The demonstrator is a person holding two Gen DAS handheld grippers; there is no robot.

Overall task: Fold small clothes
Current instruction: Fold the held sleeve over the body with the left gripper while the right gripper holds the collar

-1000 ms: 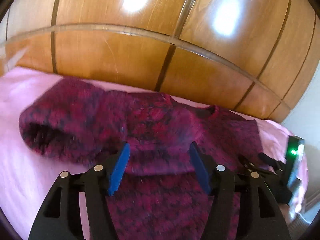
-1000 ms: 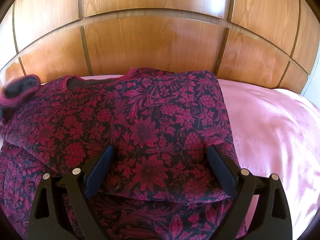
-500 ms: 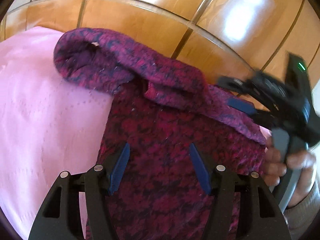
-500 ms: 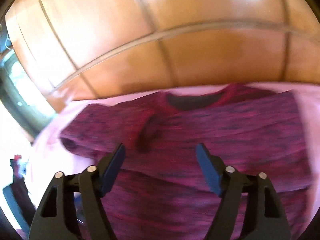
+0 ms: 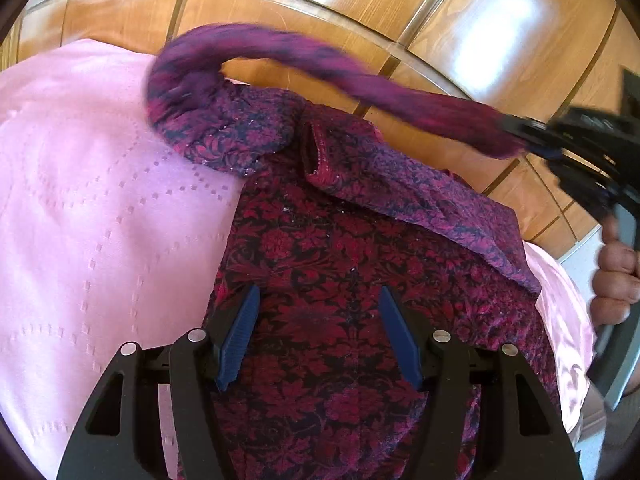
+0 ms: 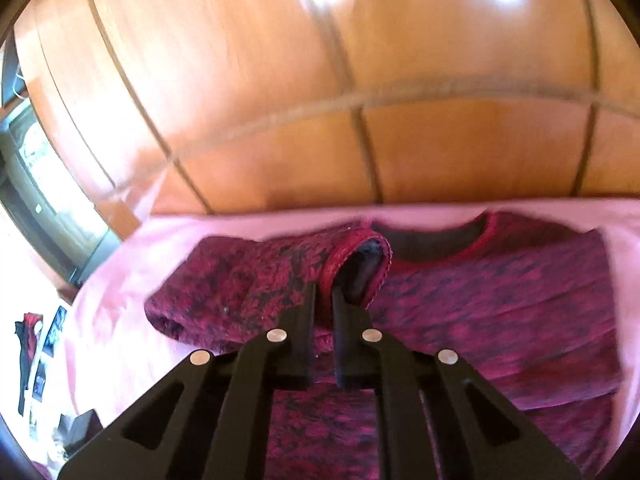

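Sleeve [image 5: 304,56] held pinched in the right hand-held gripper [image 6: 323,300] should cross flat over the top [image 5: 340,280]. Left hand-held gripper [image 5: 316,332] hangs wide, empty; best pin the body.

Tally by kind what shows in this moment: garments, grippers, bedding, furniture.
Floral red-and-black top: 1
Grippers: 2, left gripper with jaws apart, right gripper shut on the top's sleeve cuff
Pink bedspread: 1
Wooden headboard: 1
Total: 5

A pink bedspread [image 5: 100,208] with a stitched dotted pattern covered the bed, glossy wooden wardrobe panels [image 6: 460,152] rose just behind it, and a dark-framed window [image 6: 36,184] showed at far left.
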